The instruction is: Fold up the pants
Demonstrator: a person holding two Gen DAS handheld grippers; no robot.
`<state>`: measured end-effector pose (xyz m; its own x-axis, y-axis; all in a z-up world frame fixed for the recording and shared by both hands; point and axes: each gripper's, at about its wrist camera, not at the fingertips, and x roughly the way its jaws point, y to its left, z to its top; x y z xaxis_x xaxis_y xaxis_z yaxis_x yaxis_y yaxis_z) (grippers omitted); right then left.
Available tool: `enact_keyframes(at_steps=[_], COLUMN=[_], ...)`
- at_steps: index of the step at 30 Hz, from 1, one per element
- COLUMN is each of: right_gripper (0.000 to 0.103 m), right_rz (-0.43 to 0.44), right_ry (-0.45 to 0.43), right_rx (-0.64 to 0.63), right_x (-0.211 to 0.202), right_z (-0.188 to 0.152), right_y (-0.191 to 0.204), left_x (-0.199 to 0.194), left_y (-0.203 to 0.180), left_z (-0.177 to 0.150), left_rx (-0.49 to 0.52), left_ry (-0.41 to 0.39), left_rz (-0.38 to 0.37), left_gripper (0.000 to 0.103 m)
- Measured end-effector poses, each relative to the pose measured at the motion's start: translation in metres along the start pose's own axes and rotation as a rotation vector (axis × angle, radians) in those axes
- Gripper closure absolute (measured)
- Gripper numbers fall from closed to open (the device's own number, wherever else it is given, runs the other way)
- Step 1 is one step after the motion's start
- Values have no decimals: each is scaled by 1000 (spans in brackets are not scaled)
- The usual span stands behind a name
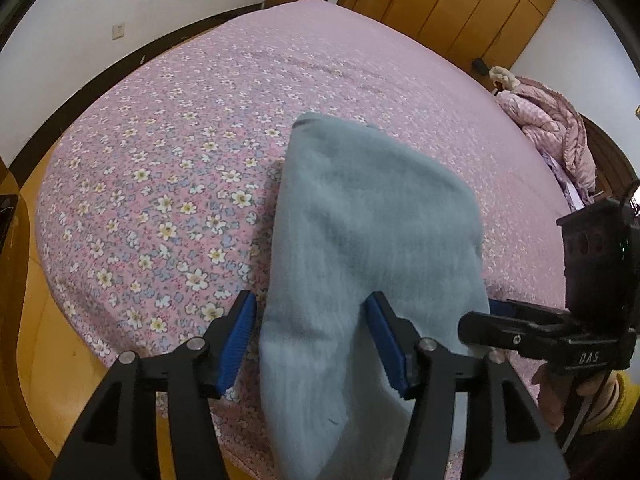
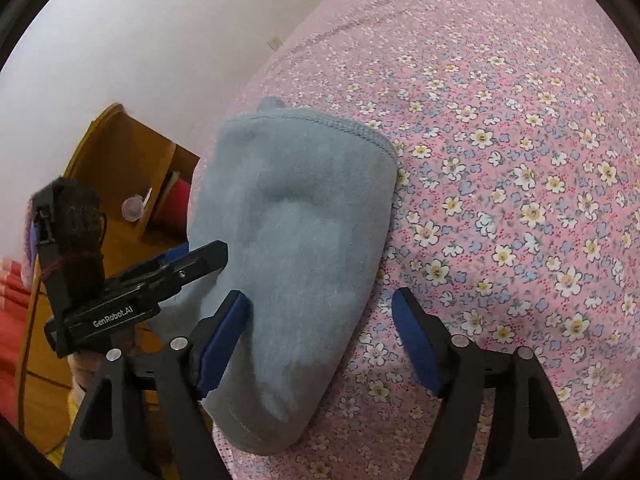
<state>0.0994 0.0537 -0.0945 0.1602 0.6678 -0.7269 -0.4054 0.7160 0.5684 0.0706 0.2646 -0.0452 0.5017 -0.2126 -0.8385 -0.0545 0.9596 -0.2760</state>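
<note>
Both close, converging on pants [image 1: 360,240]

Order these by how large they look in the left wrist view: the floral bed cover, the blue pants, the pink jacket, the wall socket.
1. floral bed cover
2. blue pants, though they lie nearest the camera, which enlarges them
3. pink jacket, far off at the bed's edge, so probably bigger than it looks
4. wall socket

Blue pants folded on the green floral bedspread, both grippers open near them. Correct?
Not quite: the bedspread is pink with a floral print, not green, as the right wrist view shows. The rest holds: the blue pants lie folded on it, and the left gripper and right gripper are both open near them.
</note>
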Motion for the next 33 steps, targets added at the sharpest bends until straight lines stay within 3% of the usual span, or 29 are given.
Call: enact_keyframes(at_steps=[4, 6, 11, 13, 19, 23, 25, 29, 33], right_gripper=[28, 45, 60, 66, 70, 71, 71, 72, 72], right_rz=[-12, 23, 50, 63, 59, 78, 76, 73, 71], right_ry=[-6, -10, -6, -13, -35, -27, -45, -80, -119], right_rx=[20, 35, 38, 19, -96, -134, -139, -118, -112], right_x=[4, 7, 4, -3, -29, -51, -63, -89, -120], right_z=[6, 9, 13, 13, 16, 21, 22, 22, 22], right_y=[6, 6, 2, 4, 17, 13, 9, -7, -26], left_x=[5, 10, 21, 19, 0, -13, -19, -15, -4], left_y=[-8, -9, 2, 7, 1, -11, -24, -49, -68], left_z=[6, 8, 13, 11, 5, -1, 0, 5, 14], left_rx=[65, 73, -23, -61, -92, -129, -126, -69, -93], left_ry=[6, 21, 22, 10, -47, -97, -113, -108, -93], left_rz=[1, -42, -135, -151, -134, -202, -255, -248, -302], left_gripper=[43, 46, 46, 51, 62, 77, 78, 78, 80])
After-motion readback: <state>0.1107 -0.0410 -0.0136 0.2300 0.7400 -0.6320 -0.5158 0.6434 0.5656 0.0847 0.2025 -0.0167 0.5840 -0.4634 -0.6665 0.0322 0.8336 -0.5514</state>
